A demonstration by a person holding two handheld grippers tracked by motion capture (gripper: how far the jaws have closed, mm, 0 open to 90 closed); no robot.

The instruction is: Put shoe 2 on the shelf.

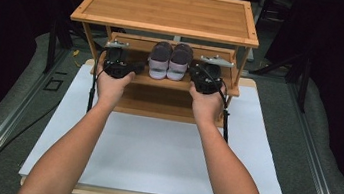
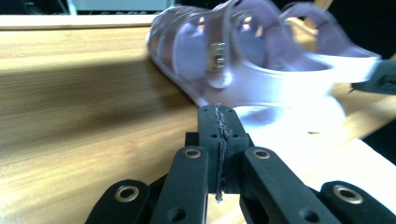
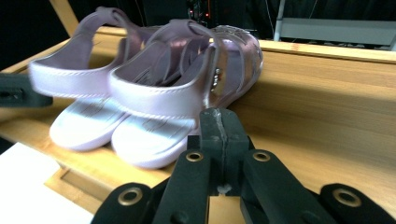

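A pair of pale lilac sandals (image 1: 169, 61) stands side by side on the middle shelf of a bamboo shoe rack (image 1: 168, 11), heels toward me. My left gripper (image 1: 139, 67) sits on that shelf just left of the pair, its jaws pressed together with nothing between them; its own view has the left gripper (image 2: 218, 119) close to the near sandal (image 2: 243, 70). My right gripper (image 1: 193, 73) rests just right of the pair, also shut and empty. In the right gripper view the right gripper (image 3: 219, 122) points at the heel of the nearer sandal (image 3: 173, 93).
The rack stands at the far end of a white board (image 1: 163, 151) on the table. Its top shelf overhangs both grippers. Two grey plates (image 1: 117, 44) (image 1: 217, 60) top the grippers. Grey carpet and metal rails flank the table; dark surroundings beyond.
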